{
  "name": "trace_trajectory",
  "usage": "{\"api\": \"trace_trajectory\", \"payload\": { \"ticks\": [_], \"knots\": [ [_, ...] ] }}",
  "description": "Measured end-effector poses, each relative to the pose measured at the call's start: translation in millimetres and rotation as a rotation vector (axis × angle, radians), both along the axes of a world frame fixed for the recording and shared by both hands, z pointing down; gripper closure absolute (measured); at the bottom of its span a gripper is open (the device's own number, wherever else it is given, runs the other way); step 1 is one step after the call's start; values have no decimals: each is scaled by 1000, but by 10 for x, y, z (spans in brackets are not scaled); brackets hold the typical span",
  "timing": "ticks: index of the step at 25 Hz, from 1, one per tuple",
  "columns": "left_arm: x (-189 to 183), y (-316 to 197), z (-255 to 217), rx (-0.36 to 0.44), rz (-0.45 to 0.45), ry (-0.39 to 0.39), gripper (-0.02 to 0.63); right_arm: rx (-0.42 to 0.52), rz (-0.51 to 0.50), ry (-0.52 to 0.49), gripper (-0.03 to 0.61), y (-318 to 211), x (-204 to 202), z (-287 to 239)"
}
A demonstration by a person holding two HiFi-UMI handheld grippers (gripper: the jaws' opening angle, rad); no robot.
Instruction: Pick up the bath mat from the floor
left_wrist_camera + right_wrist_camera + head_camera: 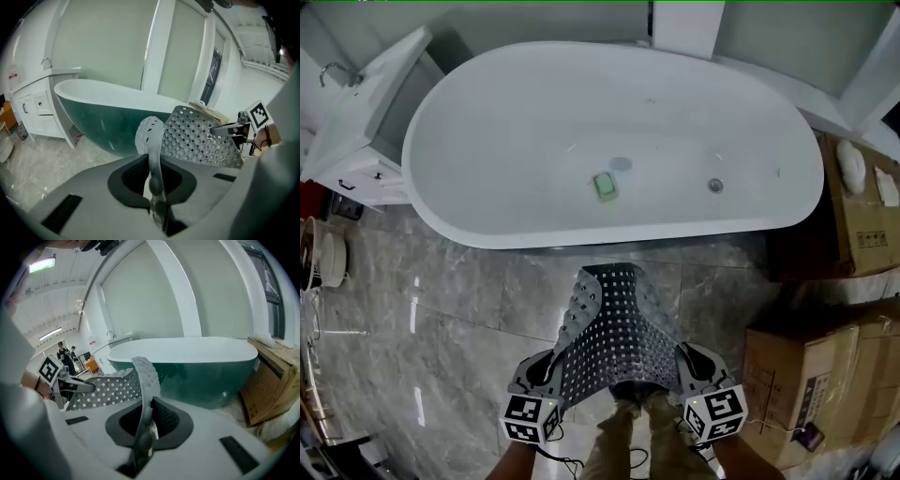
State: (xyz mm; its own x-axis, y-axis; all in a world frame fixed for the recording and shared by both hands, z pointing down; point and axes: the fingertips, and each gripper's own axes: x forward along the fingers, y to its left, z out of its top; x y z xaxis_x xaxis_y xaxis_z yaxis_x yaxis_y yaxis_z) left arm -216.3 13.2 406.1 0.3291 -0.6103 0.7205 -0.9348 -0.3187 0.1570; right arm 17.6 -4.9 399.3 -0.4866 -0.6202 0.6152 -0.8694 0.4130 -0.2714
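Left tool (pixel 551 366) pinched the near left corner of the bath mat (pixel 619 323), jaws pressed tight on its perforated edge. The right tool (pixel 686 361) clamped the near right corner the same way. The mat hung spread between them, raised above the grey floor (pixel 459 319). Its far end drooped towards the white bathtub (pixel 609 122); whether that end cleared the floor could not be told.

Head downward; gripper views toward bathtub (pixel 534 122)
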Motion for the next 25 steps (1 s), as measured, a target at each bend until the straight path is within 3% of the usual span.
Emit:
{"api": "trace_trajectory", "payload": {
  "ticks": [15, 25],
  "knots": [
    [-45, 188, -1474, 81, -46, 63, 577, 59, -3, -24, 551, 128, -134, -1515],
    [-292, 166, -2222, 163, -69, 52, 577, 148, -5, 7, 551, 75, -23, -2252]
  ]
}}
